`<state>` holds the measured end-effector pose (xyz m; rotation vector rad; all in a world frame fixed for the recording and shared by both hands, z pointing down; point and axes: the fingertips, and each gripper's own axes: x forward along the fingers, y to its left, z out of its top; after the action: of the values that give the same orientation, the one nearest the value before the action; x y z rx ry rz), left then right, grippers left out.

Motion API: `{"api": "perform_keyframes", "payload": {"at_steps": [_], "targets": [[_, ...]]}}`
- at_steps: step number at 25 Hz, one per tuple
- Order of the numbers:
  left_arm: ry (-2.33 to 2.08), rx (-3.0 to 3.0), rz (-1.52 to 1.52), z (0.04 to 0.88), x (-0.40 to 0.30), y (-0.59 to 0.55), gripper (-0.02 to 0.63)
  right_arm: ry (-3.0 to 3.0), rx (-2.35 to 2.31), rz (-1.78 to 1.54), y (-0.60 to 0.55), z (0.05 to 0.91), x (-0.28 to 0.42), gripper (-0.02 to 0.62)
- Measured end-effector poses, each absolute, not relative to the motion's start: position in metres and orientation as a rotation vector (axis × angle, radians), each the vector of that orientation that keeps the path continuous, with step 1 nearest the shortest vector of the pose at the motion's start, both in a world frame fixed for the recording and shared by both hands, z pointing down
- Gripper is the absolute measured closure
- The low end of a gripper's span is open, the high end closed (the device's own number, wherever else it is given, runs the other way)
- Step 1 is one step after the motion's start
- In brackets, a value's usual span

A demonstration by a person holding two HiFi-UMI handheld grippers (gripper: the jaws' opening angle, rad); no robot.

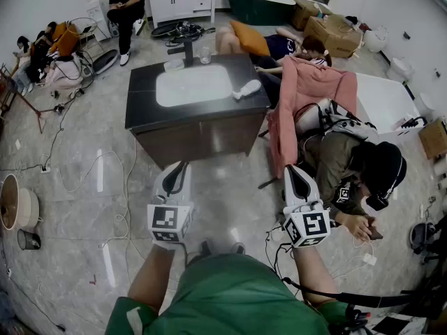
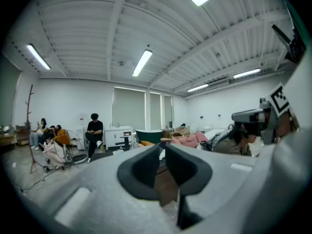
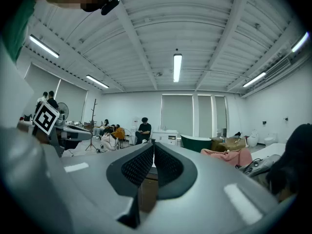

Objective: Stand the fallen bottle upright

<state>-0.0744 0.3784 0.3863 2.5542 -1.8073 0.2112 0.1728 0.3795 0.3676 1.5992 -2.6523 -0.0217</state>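
A white bottle (image 1: pixel 246 88) lies on its side on the dark countertop (image 1: pixel 143 103) of a vanity cabinet, just right of the white basin (image 1: pixel 193 86). Both grippers are held well short of the cabinet, over the floor. My left gripper (image 1: pixel 180 167) is shut with nothing between its jaws, and it points toward the cabinet front. My right gripper (image 1: pixel 293 171) is likewise shut and empty, to the right of the cabinet. In the left gripper view the jaws of the left gripper (image 2: pixel 162 147) meet. The right gripper view shows the right gripper (image 3: pixel 153 145) with its pads together.
A person (image 1: pixel 356 180) crouches on the floor close to my right gripper, beside a pink cloth (image 1: pixel 307 89) draped over a seat. Cables (image 1: pixel 122 187) trail over the floor left of the cabinet. A dark faucet (image 1: pixel 187 47) stands behind the basin. More people sit at the back.
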Motion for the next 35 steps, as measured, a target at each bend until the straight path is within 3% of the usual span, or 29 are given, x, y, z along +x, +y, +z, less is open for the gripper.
{"api": "perform_keyframes", "payload": {"at_steps": [12, 17, 21, 35], "targets": [[-1.879, 2.552, 0.248, 0.37, -0.017, 0.405, 0.57, -2.698, 1.605, -0.073, 0.394, 0.354, 0.229, 0.587], [-1.885, 2.518, 0.213, 0.377, -0.007, 0.411, 0.486, -2.699, 1.582, -0.05, 0.387, 0.366, 0.243, 0.578], [-1.938, 2.476, 0.253, 0.386, -0.011, 0.407, 0.464, -2.709, 1.543, -0.009, 0.378, 0.38, 0.244, 0.557], [-1.823, 2.505, 0.209, 0.401, -0.048, 0.258, 0.448, -2.609, 1.575, 0.002, 0.261, 0.392, 0.201, 0.557]]}}
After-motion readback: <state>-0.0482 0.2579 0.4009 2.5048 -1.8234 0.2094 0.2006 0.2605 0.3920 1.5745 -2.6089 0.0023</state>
